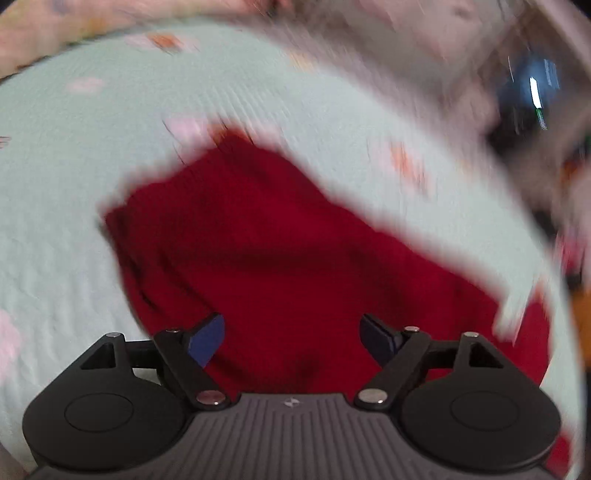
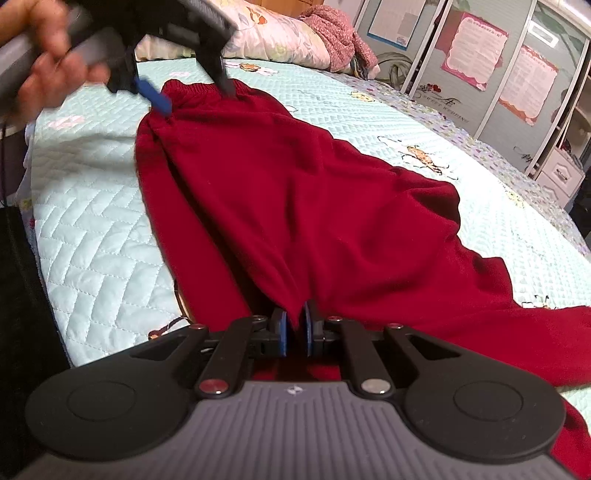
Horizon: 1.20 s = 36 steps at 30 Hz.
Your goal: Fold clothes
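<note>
Pale mint quilted bedspread [image 2: 92, 229], stitched in a herringbone pattern and printed with small flowers and insects, covers a bed that fills both views. At its far end lie a floral pillow [image 2: 273, 33] and a heap of pink knitted fabric [image 2: 340, 40]. Behind the bed, wardrobe doors [image 2: 424, 66] carry pink-framed posters [image 2: 474, 51] whose text is too small to read; lower on one door a decal reads roughly "SWEET WEDDING".

Spread along the bedspread lies a dark red knit garment [image 2: 295, 192], its ribbed, gathered band at the far end and its body widening toward the near edge, with folds running lengthwise.

In the right wrist view, the right gripper [image 2: 294, 328] has its blue pads nearly together, clamped on a pinched fold of the red garment at the near end.

The left gripper [image 2: 188, 94], held by a hand [image 2: 51, 70], is poised over the ribbed band at the far end; its jaws stand wide apart, one blue-padded finger beside one edge of the band and the dark one near its middle. In the blurred left wrist view, the left gripper [image 1: 291, 338] shows the same spread, with red cloth beneath and between the fingers but nothing pressed by the pads.
</note>
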{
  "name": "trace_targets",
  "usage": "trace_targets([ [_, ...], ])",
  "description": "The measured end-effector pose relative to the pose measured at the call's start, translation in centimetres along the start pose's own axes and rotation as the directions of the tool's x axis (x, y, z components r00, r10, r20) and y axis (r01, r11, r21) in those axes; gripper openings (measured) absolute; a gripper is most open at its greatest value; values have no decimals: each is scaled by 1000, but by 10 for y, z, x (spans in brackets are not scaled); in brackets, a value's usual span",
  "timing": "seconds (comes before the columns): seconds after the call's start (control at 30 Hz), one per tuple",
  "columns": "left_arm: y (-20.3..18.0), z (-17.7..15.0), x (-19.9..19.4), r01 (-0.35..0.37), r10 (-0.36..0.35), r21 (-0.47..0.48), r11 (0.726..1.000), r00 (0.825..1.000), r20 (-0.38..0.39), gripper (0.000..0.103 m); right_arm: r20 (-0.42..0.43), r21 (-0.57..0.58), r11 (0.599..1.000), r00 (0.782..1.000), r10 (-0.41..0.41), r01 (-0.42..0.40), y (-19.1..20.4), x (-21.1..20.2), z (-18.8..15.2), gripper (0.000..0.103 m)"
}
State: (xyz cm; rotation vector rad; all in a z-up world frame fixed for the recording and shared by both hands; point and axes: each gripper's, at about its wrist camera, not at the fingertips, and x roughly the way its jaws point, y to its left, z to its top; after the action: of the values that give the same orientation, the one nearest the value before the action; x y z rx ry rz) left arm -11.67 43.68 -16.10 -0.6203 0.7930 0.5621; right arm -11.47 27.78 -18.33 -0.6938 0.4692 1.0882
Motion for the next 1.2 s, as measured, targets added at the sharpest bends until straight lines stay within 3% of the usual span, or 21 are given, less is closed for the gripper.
trace_targets([
  [0.07,-15,-15,8,-64,63,128,990,998,17,86,3,-29,1000,1000,-9,9,2,-1,1,12],
  [0.17,-25,-12,6,-116,118,110,987,993,-11,86,10,-43,999,1000,13,-12,-4,-7,5,22],
  [0.27,-26,-7,-8,-99,99,43,994,995,2,85,106,112,992,993,43,-55,-32,-27,8,58],
  [0.3,-28,-6,-14,-92,92,34,995,996,15,85,138,168,984,990,38,-61,-43,-35,8,66],
  [0.4,-46,-7,-29,-40,38,43,998,998,40,85,192,344,934,981,24,-91,-88,-55,-1,67],
  [0.5,-83,-8,-37,81,-85,119,990,996,30,85,221,553,826,975,-16,-112,-142,-74,-32,68],
  [0.6,-140,-5,-32,208,-208,207,956,978,-25,85,204,773,629,972,-119,-85,-197,-89,-82,68],
  [0.7,-210,2,-15,283,-266,283,917,959,-96,85,190,898,433,955,-226,-76,-227,-100,-133,69],
  [0.8,-278,11,10,310,-284,355,882,951,-124,85,155,933,358,931,-330,-28,-230,-101,-169,69],
  [0.83,-301,15,18,322,-296,376,869,947,-127,85,164,930,368,917,-363,-21,-227,-99,-177,70],
  [0.9,-343,24,45,346,-317,390,854,938,-137,85,188,916,402,892,-412,-8,-219,-94,-192,81],
  [1.03,-410,43,106,368,-328,370,853,930,-168,85,233,905,421,900,-368,-62,-220,-77,-203,85],
  [1.1,-441,51,133,351,-311,386,853,936,-164,85,270,889,446,904,-331,-102,-221,-73,-203,90],
  [1.2,-478,60,168,313,-269,417,853,949,-163,85,297,886,442,905,-306,-141,-225,-70,-206,91],
])
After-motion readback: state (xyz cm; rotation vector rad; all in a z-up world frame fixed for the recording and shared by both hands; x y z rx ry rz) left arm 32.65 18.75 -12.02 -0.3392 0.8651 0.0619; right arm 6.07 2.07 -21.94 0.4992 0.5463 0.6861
